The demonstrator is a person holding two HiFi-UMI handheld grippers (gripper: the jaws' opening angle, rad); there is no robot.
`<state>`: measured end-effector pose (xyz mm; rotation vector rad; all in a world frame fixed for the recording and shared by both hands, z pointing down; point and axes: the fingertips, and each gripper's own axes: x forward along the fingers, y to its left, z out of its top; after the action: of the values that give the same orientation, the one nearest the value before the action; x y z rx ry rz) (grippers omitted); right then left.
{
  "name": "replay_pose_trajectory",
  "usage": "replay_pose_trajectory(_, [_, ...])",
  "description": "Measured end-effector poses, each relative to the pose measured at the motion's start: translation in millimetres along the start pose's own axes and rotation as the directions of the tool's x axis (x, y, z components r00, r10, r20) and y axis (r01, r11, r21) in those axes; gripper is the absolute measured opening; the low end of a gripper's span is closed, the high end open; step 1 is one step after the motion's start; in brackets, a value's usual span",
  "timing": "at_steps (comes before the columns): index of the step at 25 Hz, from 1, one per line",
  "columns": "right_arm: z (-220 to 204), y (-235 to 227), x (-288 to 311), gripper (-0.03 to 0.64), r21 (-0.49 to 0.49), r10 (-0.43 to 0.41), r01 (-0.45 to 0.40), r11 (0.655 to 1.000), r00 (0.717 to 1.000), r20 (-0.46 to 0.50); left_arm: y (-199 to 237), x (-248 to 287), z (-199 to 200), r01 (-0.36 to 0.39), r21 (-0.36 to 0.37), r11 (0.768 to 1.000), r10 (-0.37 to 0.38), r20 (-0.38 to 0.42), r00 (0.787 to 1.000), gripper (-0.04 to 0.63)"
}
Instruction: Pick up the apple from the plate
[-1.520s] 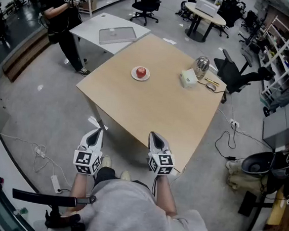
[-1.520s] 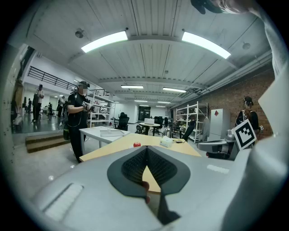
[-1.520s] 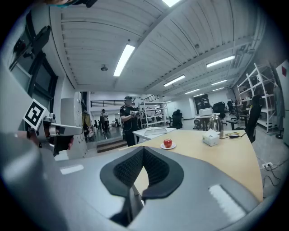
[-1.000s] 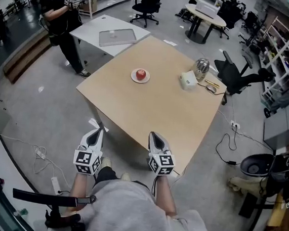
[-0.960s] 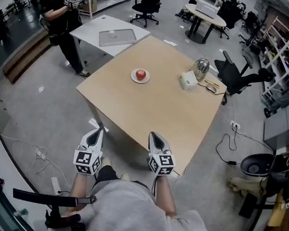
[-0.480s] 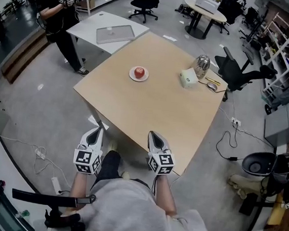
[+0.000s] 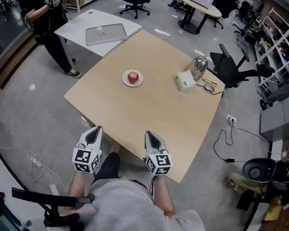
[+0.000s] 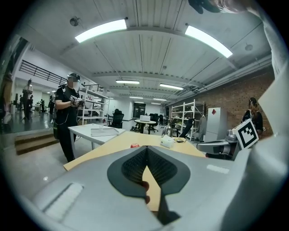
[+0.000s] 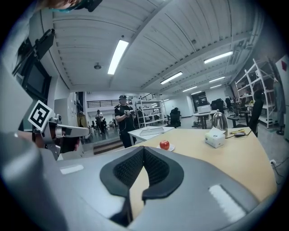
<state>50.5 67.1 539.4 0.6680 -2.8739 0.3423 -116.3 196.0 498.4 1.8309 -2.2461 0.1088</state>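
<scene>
**Head view: reach not yet made, apple well out of range**

Apple [image 7: 133, 77] sits on a small white plate [image 7: 125, 81], toward the far left part of the wooden table [image 7: 150, 113]. Tissue box [image 7: 185, 81] and metal kettle [image 7: 199, 66] stand well to its right, not in the way. Left gripper [image 7: 98, 129] and right gripper [image 7: 148, 134] are side by side by the near table edge, well apart from the fruit. Each gripper view shows the pads meeting tip to tip with nothing between them: both closed, both empty.

Judgement: the step in hand is the reach. The right gripper view has the apple close to its own line, so the right looks the likelier one to take it. Its jaws should spread wider than the apple before arriving. It should come in low across the widest part, clear of the plate rim, then close gently. Smooth round skin may slip out if pinched high. A straight lift should leave the plate undisturbed.
</scene>
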Motion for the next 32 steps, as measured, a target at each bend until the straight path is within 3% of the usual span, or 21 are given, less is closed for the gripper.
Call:
replay_pose_trajectory(15, [26, -28, 102, 0.008, -0.025, -0.016, 0.015, 1.000, 0.998, -0.053, 55, 95, 18, 0.051, -0.011, 0.999, -0.052, -0.073, 0.996, 0.020])
replay_pose_trajectory(25, [24, -48, 182, 0.008, -0.027, -0.036, 0.034, 0.999, 0.996, -0.085, 97, 153, 0, 0.084, -0.039, 0.996, -0.088, -0.137, 0.987, 0.020])
replay_pose_trajectory(32, [22, -61, 228, 0.020, -0.080, -0.035, 0.026, 0.996, 0.994, -0.107, 117, 178, -8, 0.097, -0.050, 0.994, -0.104, -0.173, 0.979, 0.020])
